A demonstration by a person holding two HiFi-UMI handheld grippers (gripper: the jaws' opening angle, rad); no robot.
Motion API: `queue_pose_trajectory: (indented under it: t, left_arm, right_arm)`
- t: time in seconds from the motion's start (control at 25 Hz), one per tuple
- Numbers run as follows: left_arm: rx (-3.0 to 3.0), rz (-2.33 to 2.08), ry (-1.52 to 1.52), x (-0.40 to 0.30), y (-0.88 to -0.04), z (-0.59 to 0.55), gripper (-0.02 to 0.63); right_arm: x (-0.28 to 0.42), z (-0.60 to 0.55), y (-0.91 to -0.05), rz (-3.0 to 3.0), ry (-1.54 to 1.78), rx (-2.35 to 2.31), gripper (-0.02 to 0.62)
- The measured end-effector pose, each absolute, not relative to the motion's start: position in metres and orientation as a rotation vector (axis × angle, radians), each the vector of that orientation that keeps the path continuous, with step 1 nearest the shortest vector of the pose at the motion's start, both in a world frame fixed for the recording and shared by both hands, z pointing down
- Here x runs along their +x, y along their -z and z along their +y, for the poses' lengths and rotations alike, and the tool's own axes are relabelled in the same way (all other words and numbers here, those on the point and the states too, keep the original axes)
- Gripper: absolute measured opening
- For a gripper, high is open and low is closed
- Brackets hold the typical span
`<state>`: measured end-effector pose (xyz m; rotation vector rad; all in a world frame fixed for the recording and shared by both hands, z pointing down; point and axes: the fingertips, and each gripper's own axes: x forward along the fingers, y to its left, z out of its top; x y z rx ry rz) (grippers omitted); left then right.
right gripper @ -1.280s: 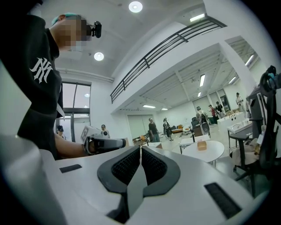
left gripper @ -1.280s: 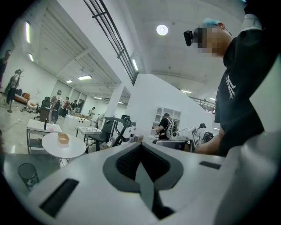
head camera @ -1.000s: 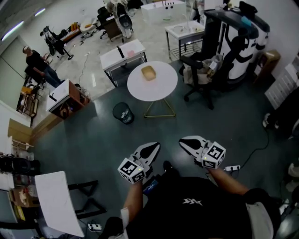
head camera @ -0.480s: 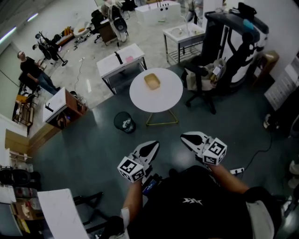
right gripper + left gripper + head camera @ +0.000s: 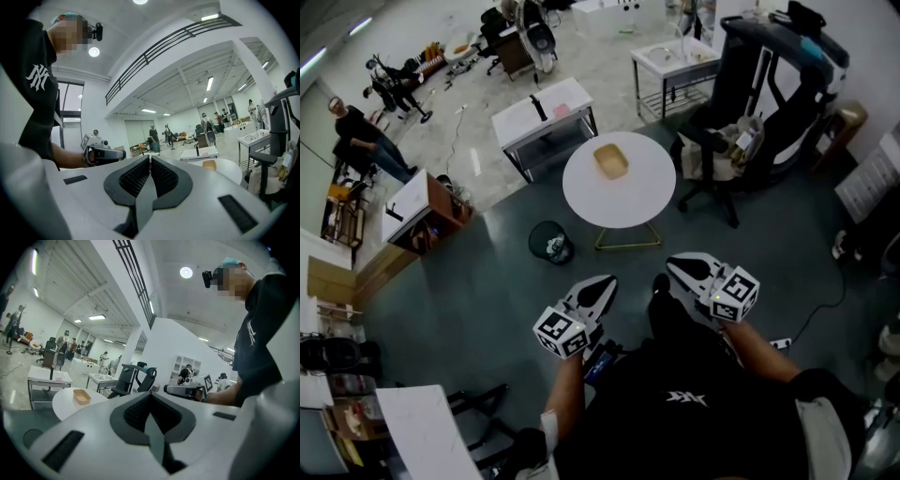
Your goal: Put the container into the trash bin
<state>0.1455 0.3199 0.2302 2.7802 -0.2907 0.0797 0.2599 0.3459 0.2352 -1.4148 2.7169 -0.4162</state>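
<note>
The black round trash bin [image 5: 549, 242] beside the round white bench [image 5: 647, 202] is missed by the right gripper view; the left hand-held gripper [image 5: 604, 282] and right hand-held gripper [image 5: 676, 263] are pressed closed.

Black T-shirt [image 5: 684, 427] — left hand-held gripper [image 5: 606, 281], right hand-held gripper [image 5: 673, 262] both white.

Tan container [image 5: 611, 161] on round white table [image 5: 630, 199].

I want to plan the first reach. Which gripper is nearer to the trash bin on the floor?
Left. The left gripper is just below and right of the trash bin; the right gripper is farther right.
</note>
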Motion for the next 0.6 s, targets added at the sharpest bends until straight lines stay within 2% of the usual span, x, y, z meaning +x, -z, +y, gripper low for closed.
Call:
queue_pose_trajectory:
  t: [0.6]
  left_arm:
    - [2.738,-0.366,-0.183,0.217,-0.244,0.164,0.003]
  right_arm:
    - [0.330,0.173,-0.247,2.767,0.438,-1.298,0.040]
